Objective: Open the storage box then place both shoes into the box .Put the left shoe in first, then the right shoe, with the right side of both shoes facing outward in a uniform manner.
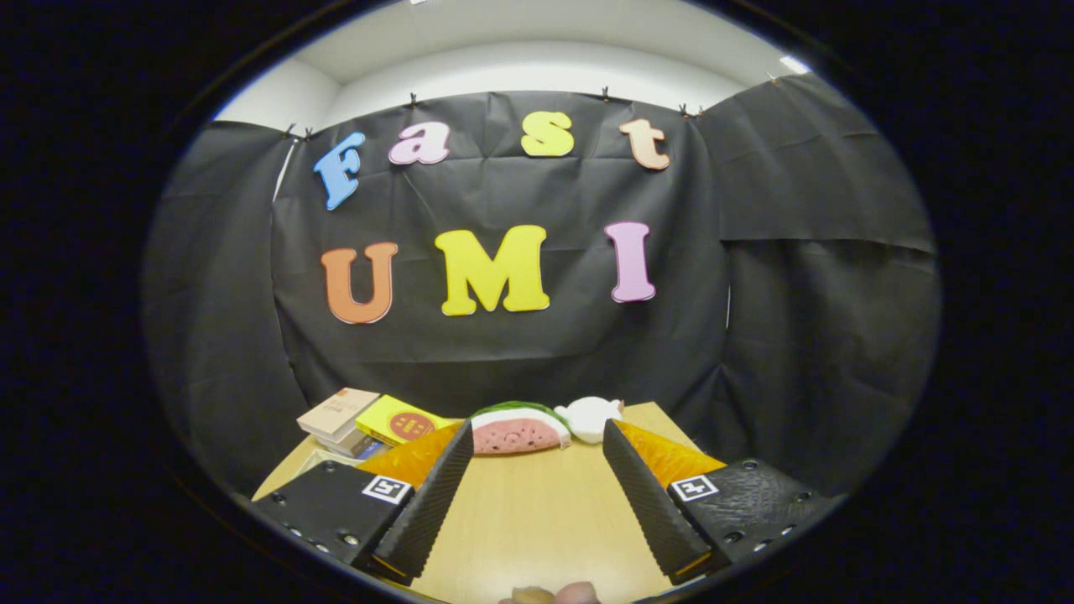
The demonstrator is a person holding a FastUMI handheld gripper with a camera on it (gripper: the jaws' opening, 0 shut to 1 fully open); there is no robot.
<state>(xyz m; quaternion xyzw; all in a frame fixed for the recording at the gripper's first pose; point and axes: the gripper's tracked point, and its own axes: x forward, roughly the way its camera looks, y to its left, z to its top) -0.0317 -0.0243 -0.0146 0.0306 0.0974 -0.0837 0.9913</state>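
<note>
Nearest the camera, a person's fingertips (550, 595) show just below the gripper (537, 491), most likely because the tool is carried by hand. Its fingers (424, 503) are spread wide with nothing between them, only bare wooden worktop (537, 520). The gripper is held level and fairly high, looking along the worktop toward the booth wall, a pose that fits either pausing or travelling rather than grasping.

Taking the watermelon-slice toy (513, 429) as landmark: it lies beyond the fingers at the worktop's far edge, a white plush toy (590, 417) touching or just beside it on one side, a stack of books (369, 419) on its other side. No storage box or shoes are visible ahead, so their state cannot be judged.
</note>
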